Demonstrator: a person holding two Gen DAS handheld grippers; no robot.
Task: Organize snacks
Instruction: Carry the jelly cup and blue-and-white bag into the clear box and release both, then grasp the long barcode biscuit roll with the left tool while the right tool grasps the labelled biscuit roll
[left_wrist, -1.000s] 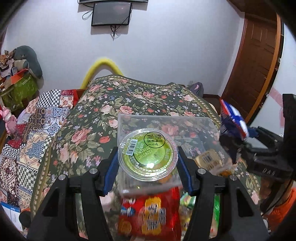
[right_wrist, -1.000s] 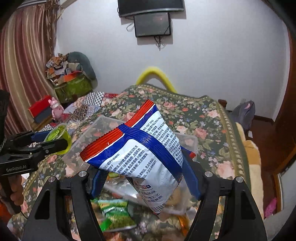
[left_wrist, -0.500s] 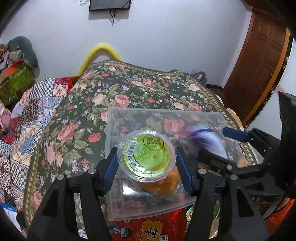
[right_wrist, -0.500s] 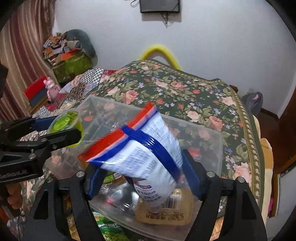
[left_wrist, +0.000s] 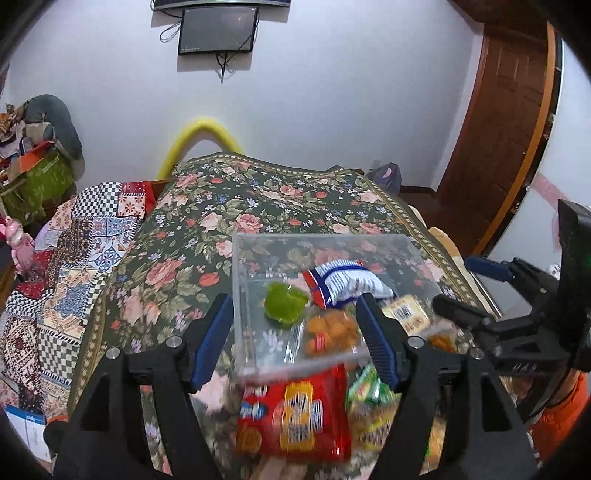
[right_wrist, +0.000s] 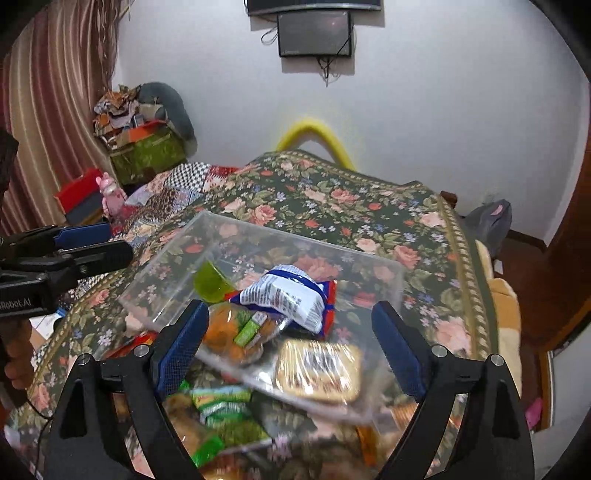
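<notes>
A clear plastic box (left_wrist: 243, 295) (right_wrist: 177, 266) sits on the floral cloth. Inside lie a green jelly cup (left_wrist: 285, 305) (right_wrist: 212, 282), a blue-white-red snack bag (left_wrist: 343, 282) (right_wrist: 291, 295), an orange snack packet (left_wrist: 330, 328) (right_wrist: 231, 334) and a tan biscuit pack (left_wrist: 404, 314) (right_wrist: 319, 369). My left gripper (left_wrist: 295, 341) is open and empty above the box's near edge. My right gripper (right_wrist: 288, 350) is open and empty above the box; it also shows at the right of the left wrist view (left_wrist: 476, 291).
A red snack bag (left_wrist: 295, 413) and green packets (left_wrist: 369, 406) (right_wrist: 218, 417) lie on the cloth in front of the box. A yellow padded hoop (left_wrist: 201, 142) stands at the far end. Quilts and clutter (left_wrist: 40, 173) lie left; a wooden door (left_wrist: 502, 122) is right.
Both grippers opened. The jelly cup dropped from the left one and the blue-white bag from the right one into the box, and both grippers drew back.
</notes>
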